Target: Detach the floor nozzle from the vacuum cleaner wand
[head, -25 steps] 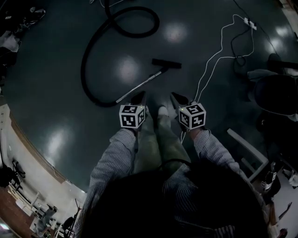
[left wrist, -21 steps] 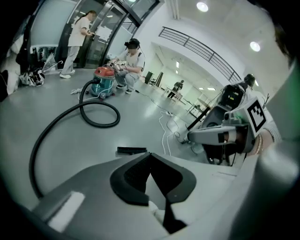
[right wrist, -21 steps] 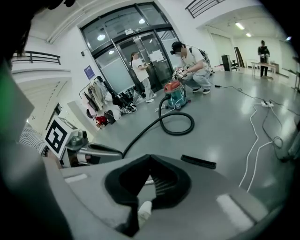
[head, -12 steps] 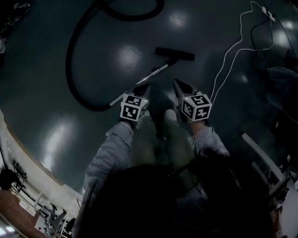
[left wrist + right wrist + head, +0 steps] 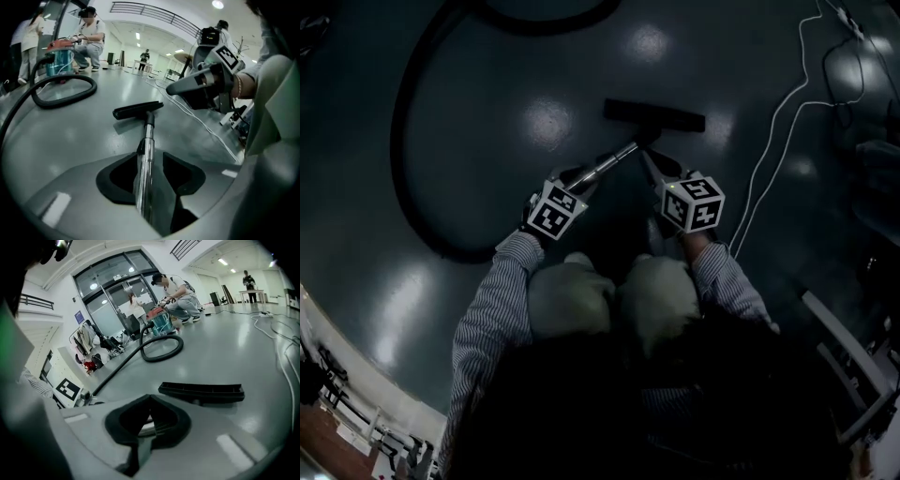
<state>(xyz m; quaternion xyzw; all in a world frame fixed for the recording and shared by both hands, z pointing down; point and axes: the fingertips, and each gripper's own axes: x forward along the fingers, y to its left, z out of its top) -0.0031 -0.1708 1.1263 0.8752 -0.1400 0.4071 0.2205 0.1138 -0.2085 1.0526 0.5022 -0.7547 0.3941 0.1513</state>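
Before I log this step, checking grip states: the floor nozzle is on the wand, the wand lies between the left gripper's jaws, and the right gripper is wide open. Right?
No: the right gripper is shut, jaws together in the right gripper view. The floor nozzle is on the wand, which lies between the opening jaws of the left gripper.
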